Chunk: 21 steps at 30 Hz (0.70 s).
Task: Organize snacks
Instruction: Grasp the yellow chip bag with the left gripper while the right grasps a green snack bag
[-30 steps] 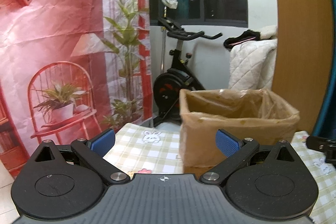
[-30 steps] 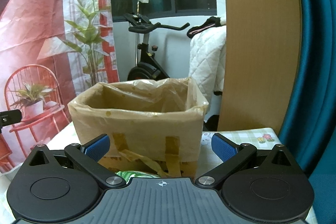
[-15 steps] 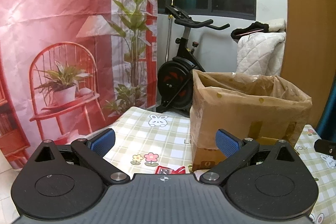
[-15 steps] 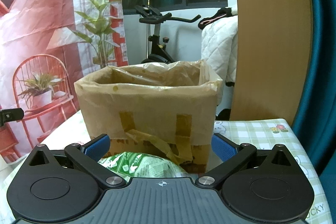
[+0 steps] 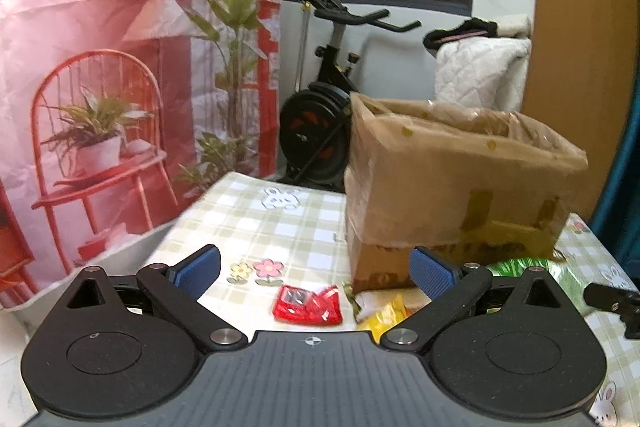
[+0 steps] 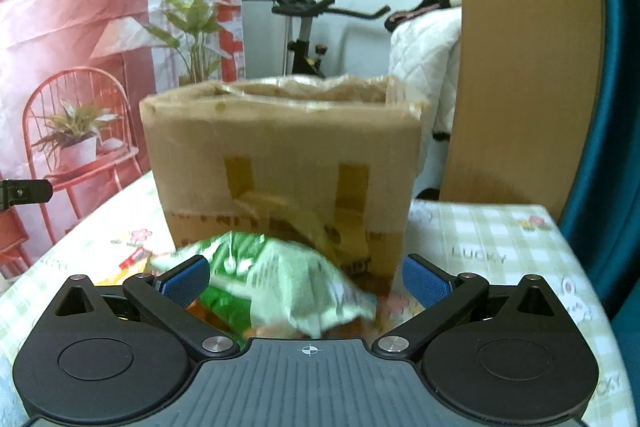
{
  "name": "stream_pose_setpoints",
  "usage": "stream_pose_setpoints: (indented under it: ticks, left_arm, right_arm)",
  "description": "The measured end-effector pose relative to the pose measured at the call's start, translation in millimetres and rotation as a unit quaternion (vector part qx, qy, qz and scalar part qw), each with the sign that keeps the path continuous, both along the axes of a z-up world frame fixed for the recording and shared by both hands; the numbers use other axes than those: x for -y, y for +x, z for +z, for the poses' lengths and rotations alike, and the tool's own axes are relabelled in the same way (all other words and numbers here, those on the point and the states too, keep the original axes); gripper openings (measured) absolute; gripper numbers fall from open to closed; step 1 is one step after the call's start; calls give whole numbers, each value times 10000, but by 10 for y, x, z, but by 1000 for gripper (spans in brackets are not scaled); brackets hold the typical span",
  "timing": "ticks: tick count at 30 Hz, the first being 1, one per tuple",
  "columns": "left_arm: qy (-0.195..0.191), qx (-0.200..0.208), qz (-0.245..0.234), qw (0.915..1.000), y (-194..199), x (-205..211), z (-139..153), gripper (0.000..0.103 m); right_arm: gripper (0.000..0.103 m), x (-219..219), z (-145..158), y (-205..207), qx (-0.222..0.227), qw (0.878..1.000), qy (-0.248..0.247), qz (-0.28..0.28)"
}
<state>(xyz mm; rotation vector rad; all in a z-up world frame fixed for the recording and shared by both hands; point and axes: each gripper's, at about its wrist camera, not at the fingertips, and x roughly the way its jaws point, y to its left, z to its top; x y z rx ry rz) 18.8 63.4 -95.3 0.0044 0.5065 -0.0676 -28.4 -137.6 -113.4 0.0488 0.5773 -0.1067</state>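
A checked bench [image 5: 288, 223] carries a plastic-lined cardboard box [image 6: 280, 163] with snack packets at its foot. The green packet [image 6: 276, 283] lies directly ahead between the spread fingers of the right hand-held gripper [image 6: 306, 281] (its long axis roughly crosswise). The left hand-held gripper [image 5: 316, 269], likewise spread and empty, faces the red packet [image 5: 308, 307].

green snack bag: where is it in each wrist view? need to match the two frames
Left wrist: the green snack bag lies at lower right, on the table beside the box's near right corner, partly hidden behind the left gripper's right finger.
Right wrist: it fills the lower centre, between the open fingers of the right gripper, in front of the box.
Shared landmark: the cardboard box lined with a plastic bag.
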Motion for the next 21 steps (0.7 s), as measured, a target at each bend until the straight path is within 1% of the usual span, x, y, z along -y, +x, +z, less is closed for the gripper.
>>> stream_pose_setpoints:
  ticks: [3,5,11,16,21]
  left_arm:
    - [-21,-108,-98,9999,1,8,-104,100]
    - [-32,-194,-160,9997,10,17,-173,97]
    - [-164,-416,-245,9987,47,-32,-343,97]
    - [-305,-706,-437,9961,99,32,-477,97]
    - [-88,-935,-671,9933,225,213,-682,97]
  right_arm:
    - [102,-10,-146,-37,-219,9997,66,32]
    - [102,-34,-265,-62,-382,9991,126,105]
    - [102,-168,-599,-130,-716,9970,183,233]
    - [102,-221,-754,-96,-947,9951,231,164]
    - [101,-190,-860,-57,-1084,9935,298,193]
